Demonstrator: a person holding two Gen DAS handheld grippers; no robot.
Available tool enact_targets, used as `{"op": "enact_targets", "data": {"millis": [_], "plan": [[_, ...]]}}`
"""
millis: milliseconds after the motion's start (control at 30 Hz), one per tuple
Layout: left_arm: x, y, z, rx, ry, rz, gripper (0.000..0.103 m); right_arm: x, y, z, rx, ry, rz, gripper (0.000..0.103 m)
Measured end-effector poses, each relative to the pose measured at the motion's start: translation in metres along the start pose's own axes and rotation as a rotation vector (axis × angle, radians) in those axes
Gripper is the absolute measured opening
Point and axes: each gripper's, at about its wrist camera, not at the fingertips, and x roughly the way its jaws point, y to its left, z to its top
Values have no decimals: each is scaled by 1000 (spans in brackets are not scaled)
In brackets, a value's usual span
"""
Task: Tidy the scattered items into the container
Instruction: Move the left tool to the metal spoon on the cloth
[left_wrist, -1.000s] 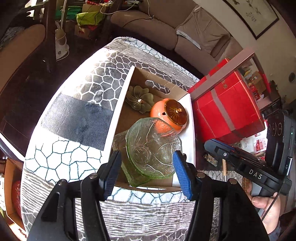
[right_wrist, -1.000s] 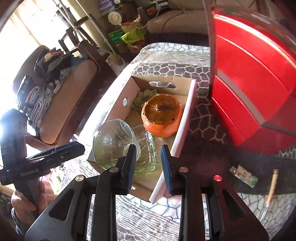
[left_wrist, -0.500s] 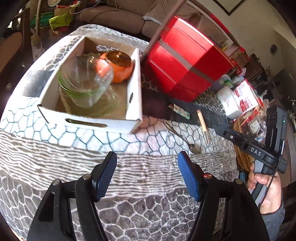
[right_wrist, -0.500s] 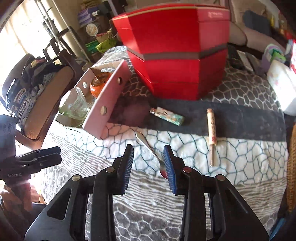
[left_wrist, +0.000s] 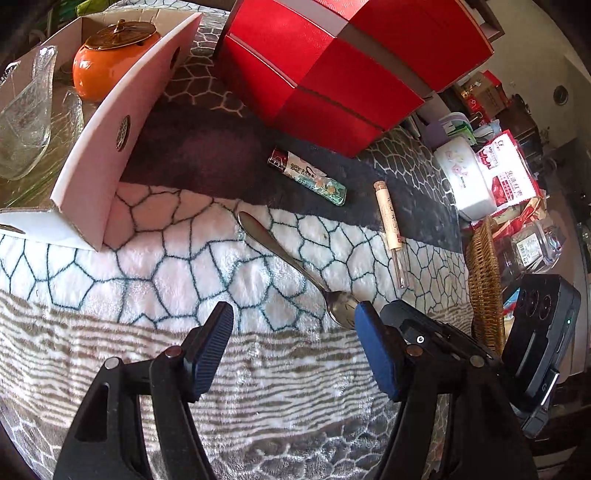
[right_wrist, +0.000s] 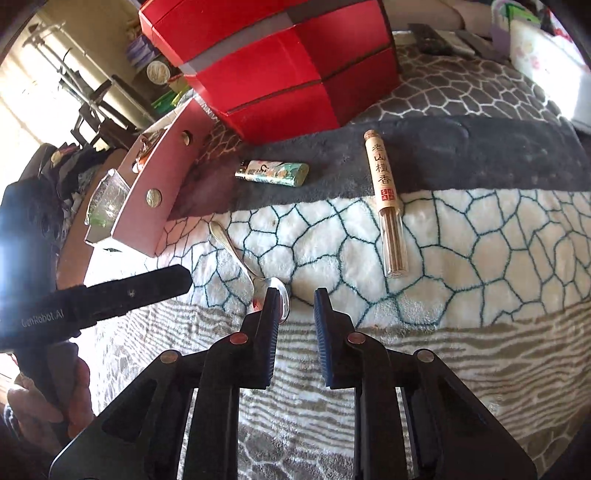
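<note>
- Cardboard box (left_wrist: 110, 147): sitting at the table's left, holding an orange lidded jar (left_wrist: 110, 62) and glass dishes (left_wrist: 26, 110).
- Patterned blanket (left_wrist: 184, 258): carrying the spoon (left_wrist: 280, 251), lighter (left_wrist: 310, 177) and incense tube (left_wrist: 389, 225) beside a red gift box (left_wrist: 332, 74).
- Left tool (left_wrist: 293, 347): hanging wide open, gripping nothing.
- Right tool (right_wrist: 295, 321): jaws closing, nothing between, spoon bowl just left.

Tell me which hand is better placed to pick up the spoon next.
Right, probably. The right tongs sit at the spoon bowl, closing, nothing between them yet. The left tongs are open over bare blanket, with the spoon off by one tip.
</note>
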Motion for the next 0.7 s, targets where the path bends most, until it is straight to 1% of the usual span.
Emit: {"op": "enact_targets", "data": {"millis": [133,233,300,367,467,533,600,633,700], "plan": [[2,5,5,-18,2,11,69,15,15,-3,-119,30,-113,17],[2,12,8,-52,8,-2,69,18,24,-9,-189,28,-158,17],[4,17,11,-80,9,-25,69,17,23,-11,-183,22,-149,17],[6,19,14,-94,5,-29,69,16,19,-11,-168,20,-129,17],[9,14,21,-81,-12,-42,69,15,17,-12,-164,16,-117,17],[13,11,27,-76,-22,-24,69,15,16,-12,-165,11,-111,17],[19,12,31,-92,-13,3,69,16,14,-11,-161,9,-102,17],[23,13,33,-108,-8,-5,69,16,13,-11,-159,8,-98,17],[23,14,38,-126,-28,-34,69,16,12,-11,-160,8,-96,17]]}}
